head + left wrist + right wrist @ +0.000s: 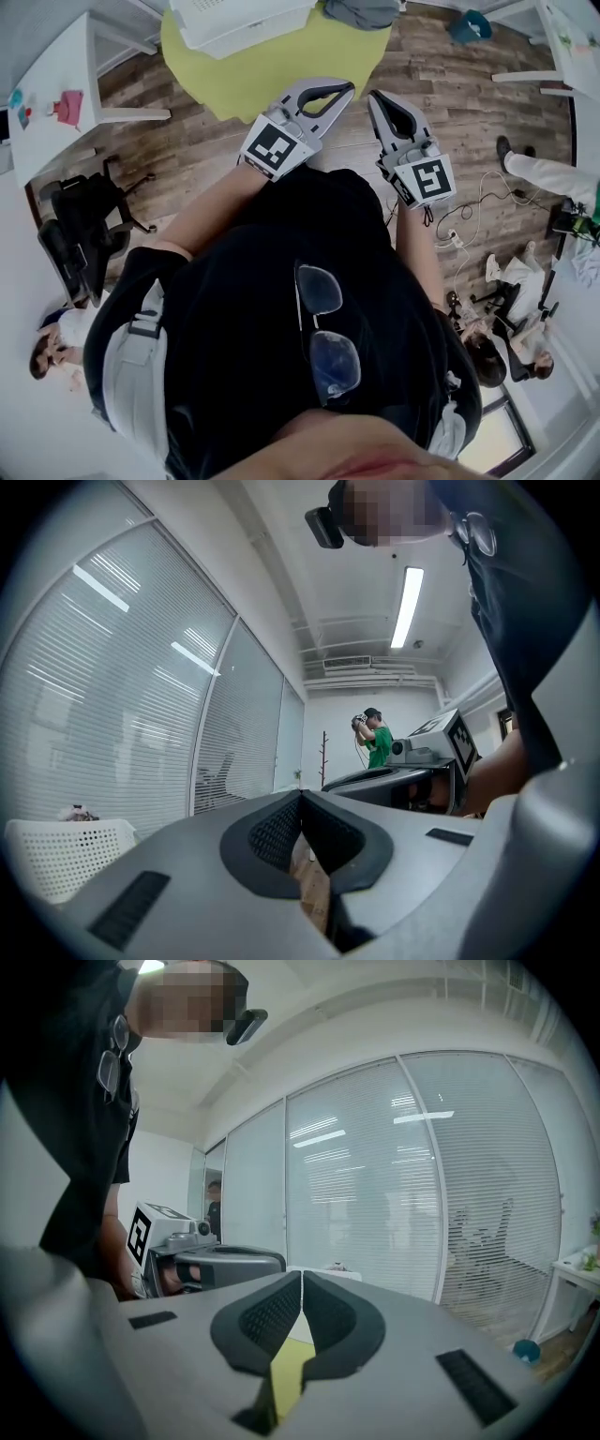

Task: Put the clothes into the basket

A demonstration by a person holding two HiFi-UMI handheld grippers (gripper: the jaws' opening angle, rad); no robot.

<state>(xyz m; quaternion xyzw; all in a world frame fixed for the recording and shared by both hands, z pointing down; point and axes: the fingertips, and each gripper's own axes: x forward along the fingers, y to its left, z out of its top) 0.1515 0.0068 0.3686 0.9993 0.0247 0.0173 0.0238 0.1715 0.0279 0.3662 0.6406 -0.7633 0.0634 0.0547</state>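
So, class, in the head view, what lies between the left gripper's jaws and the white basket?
Only a bare stretch of yellow-green surface separates the left gripper from the white basket; the head view shows it.

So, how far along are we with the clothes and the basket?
Done: nothing visible yet. The crumpled grey garment lies on the yellow-green round table, outside the white perforated plastic basket. In hand: nothing. The left gripper and right gripper are shut and empty, near the body. Remaining: grasp the garment and drop it in.
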